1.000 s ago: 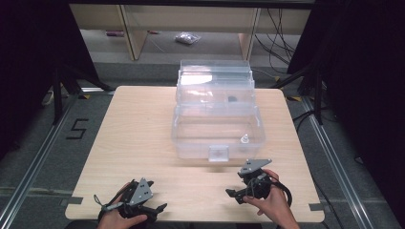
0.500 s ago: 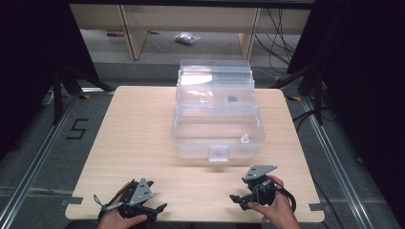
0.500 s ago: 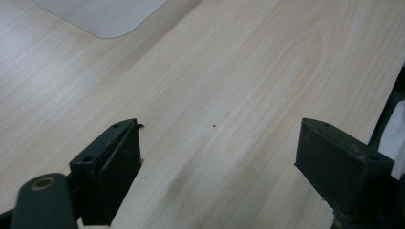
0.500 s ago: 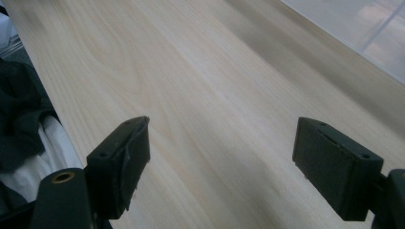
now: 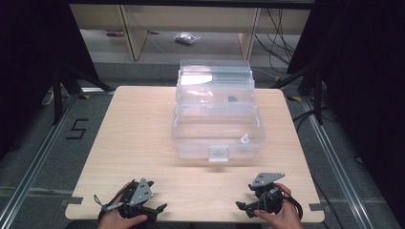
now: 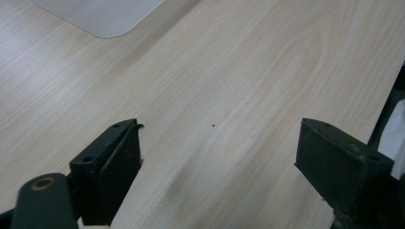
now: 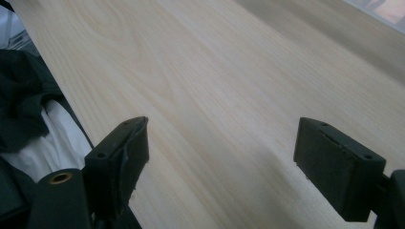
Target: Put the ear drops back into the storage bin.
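A pale wooden counter [image 5: 138, 138] is seen from above, with dark floor around it and shelving beyond its far edge. On the far half of the counter, toward the right, a clear plastic box [image 5: 217, 126] is set, its tiered upper part standing open toward the back and a latch facing the near edge. A small dark item [image 5: 232, 99] is seen in an upper tier and a small pale one [image 5: 244, 139] in the lower tray; what they are cannot be told.

At the near edge, well apart from the box, the left tool [image 5: 152, 210] and the right tool [image 5: 244, 207] are held low over the counter. In each gripper view the jaws are spread wide over bare wood, and nothing is held between them.

The work is judged to be at its very start or at rest: the box is untouched, and a reach toward it is not yet made.
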